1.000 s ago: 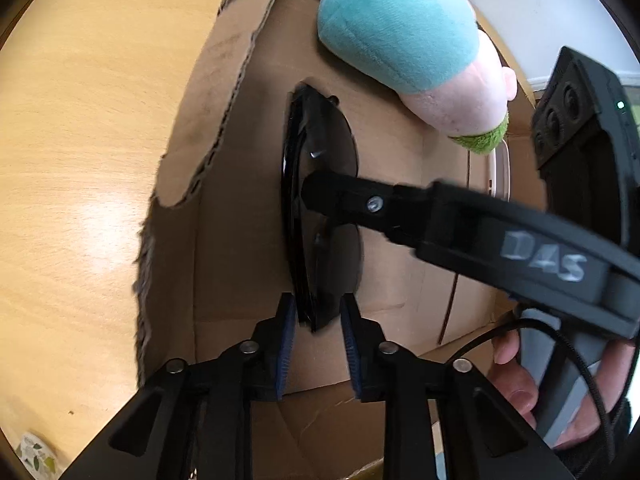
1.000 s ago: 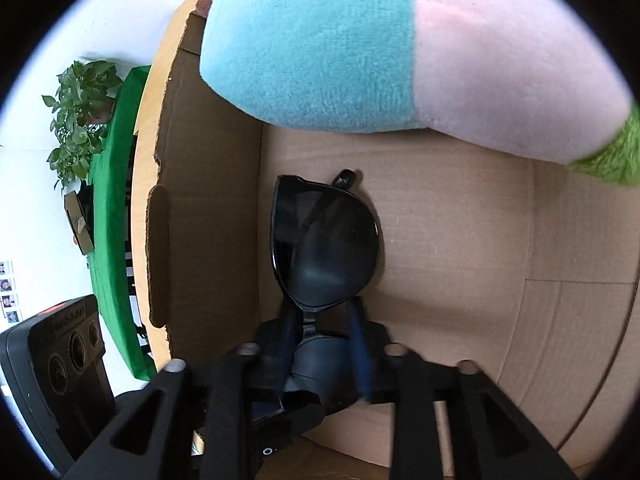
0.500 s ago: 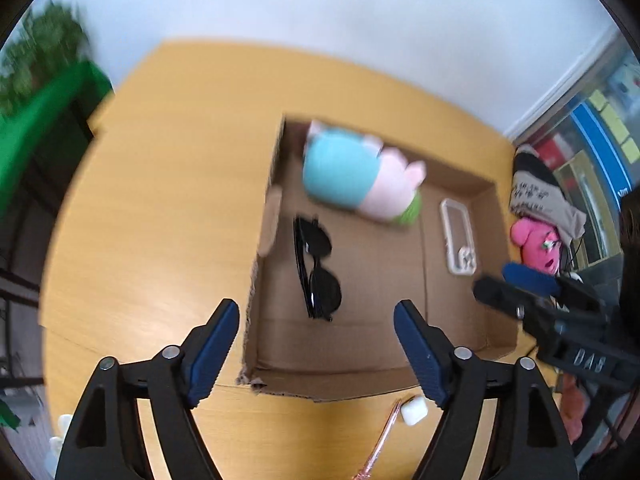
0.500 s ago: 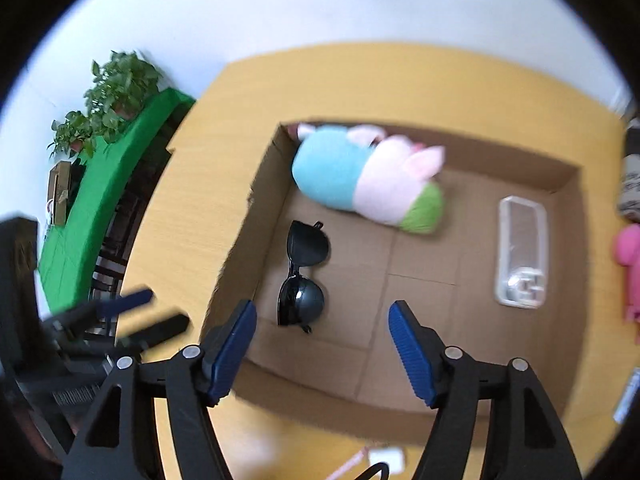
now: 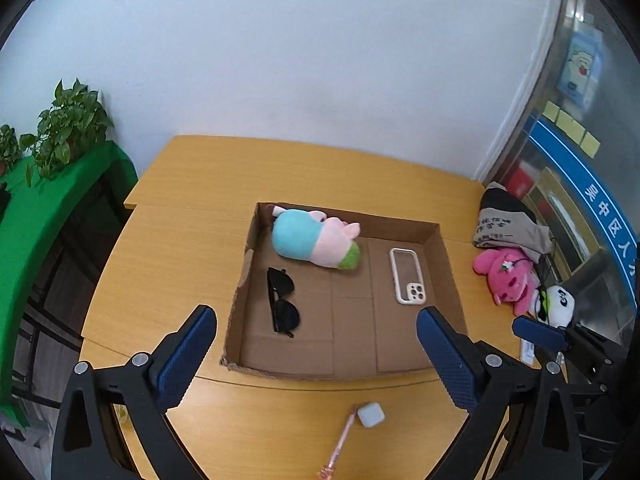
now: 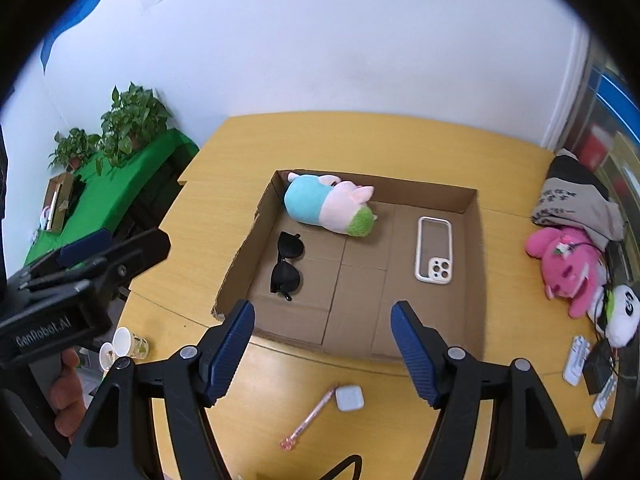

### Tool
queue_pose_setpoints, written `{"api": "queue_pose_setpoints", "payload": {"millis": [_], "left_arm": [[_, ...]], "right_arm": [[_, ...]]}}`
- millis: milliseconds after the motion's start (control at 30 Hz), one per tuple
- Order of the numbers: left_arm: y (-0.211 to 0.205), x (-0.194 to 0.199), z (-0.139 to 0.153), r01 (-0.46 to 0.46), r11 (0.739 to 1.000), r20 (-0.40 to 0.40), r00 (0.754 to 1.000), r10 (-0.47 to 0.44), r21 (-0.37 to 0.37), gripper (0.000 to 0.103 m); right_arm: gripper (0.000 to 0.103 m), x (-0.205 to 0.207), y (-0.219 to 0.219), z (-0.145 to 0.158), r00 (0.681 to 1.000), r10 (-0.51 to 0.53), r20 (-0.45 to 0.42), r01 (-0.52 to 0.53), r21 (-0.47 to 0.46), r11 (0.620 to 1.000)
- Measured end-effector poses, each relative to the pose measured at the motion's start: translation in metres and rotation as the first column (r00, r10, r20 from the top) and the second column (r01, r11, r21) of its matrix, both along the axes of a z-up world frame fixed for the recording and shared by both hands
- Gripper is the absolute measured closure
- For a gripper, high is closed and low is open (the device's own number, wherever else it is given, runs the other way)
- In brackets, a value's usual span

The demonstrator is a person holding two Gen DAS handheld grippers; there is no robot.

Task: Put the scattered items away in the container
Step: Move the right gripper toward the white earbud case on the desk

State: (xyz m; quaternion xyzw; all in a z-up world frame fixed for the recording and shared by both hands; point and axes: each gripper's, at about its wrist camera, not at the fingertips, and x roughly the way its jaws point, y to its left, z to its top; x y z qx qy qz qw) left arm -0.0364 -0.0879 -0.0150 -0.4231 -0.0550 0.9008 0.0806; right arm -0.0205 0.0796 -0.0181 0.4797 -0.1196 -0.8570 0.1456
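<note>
Both tools hang above the near edge of the surface (image 5: pixel 192 184), angled down at the box (image 5: pixel 450 264). The left tool (image 5: pixel 316 354) is opening, its blue pads far apart with nothing between them. The right tool (image 6: pixel 323 350) also has its pads spread and grips nothing.

Inside the box: sunglasses (image 5: pixel 282 300) lying flat near the left wall, a blue-and-pink plush (image 5: pixel 314 238) along the back wall, and a phone case (image 5: pixel 408 276) on the right side of the floor. All three sit apart from each other.

Still out on the surface, just in front of the box: a small white case (image 6: pixel 349 397) and a pink pen (image 6: pixel 310 418) right beside it, nearly touching. Nothing sits between them and the tools.

Off to the right there's a pile: a pink toy (image 6: pixel 568 264), a white toy (image 6: pixel 622 314) and a folded cloth bag (image 6: pixel 576 200), with some small gadgets near the edge. Paper cups (image 6: pixel 124 346) sit low at the left. Plants (image 6: pixel 132 124) stand on a green-covered shelf.
</note>
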Motion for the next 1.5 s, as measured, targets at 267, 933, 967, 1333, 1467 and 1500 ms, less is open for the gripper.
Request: {"api": "queue_pose_setpoints", "payload": {"millis": [267,933,967,1333,1467,1500], "left_arm": [[0.020,0.032,0.019,0.017,0.999,-0.027,0.999,-0.018,-0.031,0.001],[0.038,0.046,0.029,0.036,0.998,-0.038,0.999,-0.038,-0.044,0.001],[0.038,0.045,0.029,0.037,0.998,-0.038,0.999,-0.039,-0.044,0.001],[0.041,0.044,0.025,0.048,0.998,-0.024,0.999,-0.049,-0.041,0.001],[0.040,0.043,0.022,0.045,0.998,-0.011,0.999,-0.046,-0.038,0.001],[0.040,0.043,0.021,0.047,0.998,-0.008,0.999,-0.048,-0.038,0.001]], "right_arm": [[0.032,0.038,0.028,0.015,0.996,-0.084,-0.024,0.084,0.022,0.996],[0.032,0.061,0.047,0.022,0.988,-0.152,-0.039,0.154,0.042,0.987],[0.032,0.061,0.047,0.022,0.987,-0.155,-0.038,0.156,0.041,0.987],[0.032,0.058,0.051,0.019,0.971,-0.239,-0.022,0.240,0.061,0.969],[0.032,0.058,0.052,0.016,0.970,-0.243,-0.012,0.244,0.064,0.968],[0.032,0.059,0.051,0.015,0.970,-0.245,-0.010,0.245,0.065,0.967]]}}
